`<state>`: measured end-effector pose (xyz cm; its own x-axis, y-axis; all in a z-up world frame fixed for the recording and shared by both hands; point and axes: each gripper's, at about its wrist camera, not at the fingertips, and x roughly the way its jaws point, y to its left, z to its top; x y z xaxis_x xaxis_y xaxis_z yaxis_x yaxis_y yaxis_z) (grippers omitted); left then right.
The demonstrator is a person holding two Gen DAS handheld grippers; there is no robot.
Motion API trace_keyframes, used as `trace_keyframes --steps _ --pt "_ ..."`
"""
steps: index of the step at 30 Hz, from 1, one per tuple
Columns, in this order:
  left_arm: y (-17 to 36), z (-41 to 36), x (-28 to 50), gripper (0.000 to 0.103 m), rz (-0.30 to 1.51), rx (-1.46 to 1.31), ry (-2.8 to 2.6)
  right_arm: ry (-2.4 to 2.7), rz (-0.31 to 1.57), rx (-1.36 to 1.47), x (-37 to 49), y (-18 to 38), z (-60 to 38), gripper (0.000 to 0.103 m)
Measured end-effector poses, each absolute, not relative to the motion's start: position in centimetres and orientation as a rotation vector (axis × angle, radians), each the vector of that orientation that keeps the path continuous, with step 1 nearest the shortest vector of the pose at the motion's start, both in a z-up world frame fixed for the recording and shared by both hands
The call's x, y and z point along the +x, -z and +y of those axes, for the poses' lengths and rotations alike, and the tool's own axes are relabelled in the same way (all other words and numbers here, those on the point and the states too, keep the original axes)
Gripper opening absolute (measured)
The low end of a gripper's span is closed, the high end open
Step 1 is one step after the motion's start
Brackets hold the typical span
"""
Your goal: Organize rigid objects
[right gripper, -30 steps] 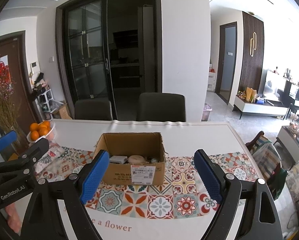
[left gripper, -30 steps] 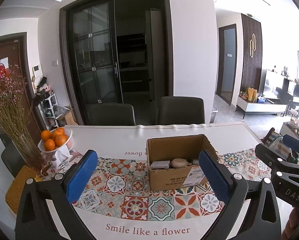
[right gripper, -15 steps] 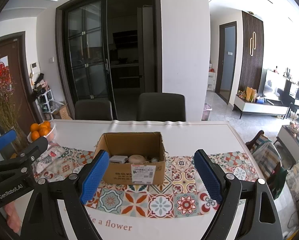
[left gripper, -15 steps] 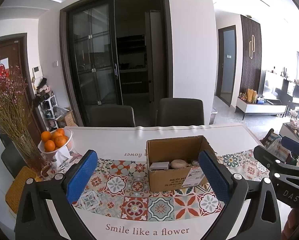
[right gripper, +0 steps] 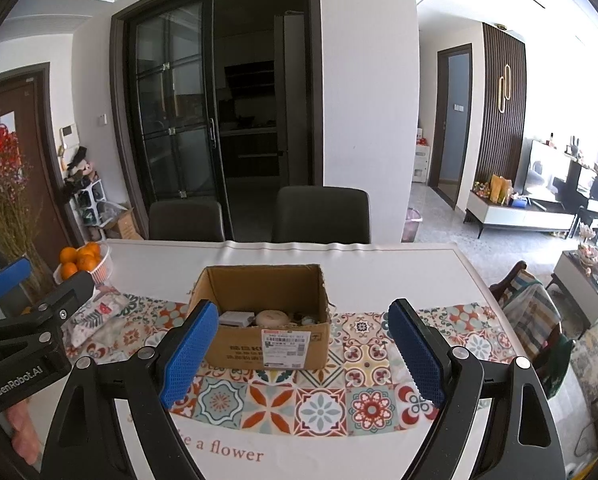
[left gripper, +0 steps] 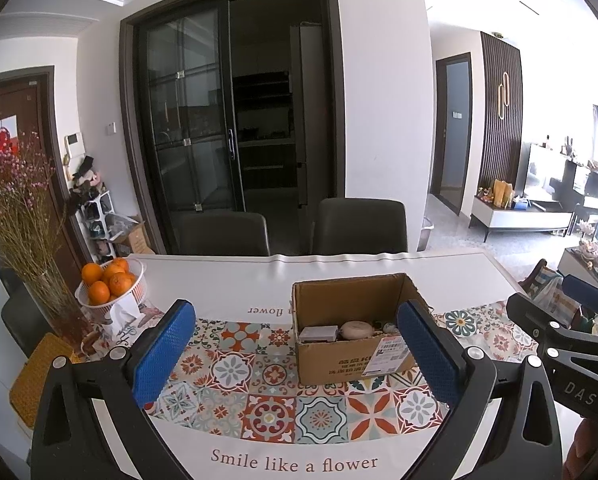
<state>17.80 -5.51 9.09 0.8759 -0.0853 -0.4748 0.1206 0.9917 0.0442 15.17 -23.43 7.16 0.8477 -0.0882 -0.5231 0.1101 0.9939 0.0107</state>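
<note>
An open cardboard box (left gripper: 351,356) stands on the patterned tablecloth, also in the right wrist view (right gripper: 267,348). Inside lie a grey flat box (left gripper: 318,333), a round beige object (left gripper: 357,329) and small items I cannot make out. My left gripper (left gripper: 295,354) is open and empty, held above the table in front of the box. My right gripper (right gripper: 303,354) is open and empty, also in front of the box. Each gripper shows at the edge of the other's view.
A white basket of oranges (left gripper: 109,282) and a vase of dried flowers (left gripper: 27,240) stand at the table's left. A folded cloth (right gripper: 95,316) lies near them. Two dark chairs (left gripper: 359,226) stand behind the table. A woven mat (left gripper: 35,376) lies at the left edge.
Both grippers have barely moved; the view shifts very slightly. The box and its contents have not moved.
</note>
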Motion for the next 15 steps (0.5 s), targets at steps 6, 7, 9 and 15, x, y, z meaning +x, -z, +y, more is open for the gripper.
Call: trace_keyframes --steps 6,7,9,15 --pt "-9.01 -5.52 17.73 0.103 0.493 0.073 0.108 0.102 0.549 0.040 15.16 -7.18 -23.42 0.087" --pt "-8.91 -5.43 17.69 0.103 0.494 0.072 0.108 0.102 0.550 0.038 15.19 -7.14 -23.44 0.087" --pt "-9.13 -5.49 17.72 0.103 0.494 0.071 0.110 0.102 0.550 0.040 15.20 -7.12 -23.38 0.087" --pt "-9.53 -5.89 18.12 0.103 0.497 0.068 0.116 0.105 0.550 0.043 15.09 -7.23 -23.39 0.087"
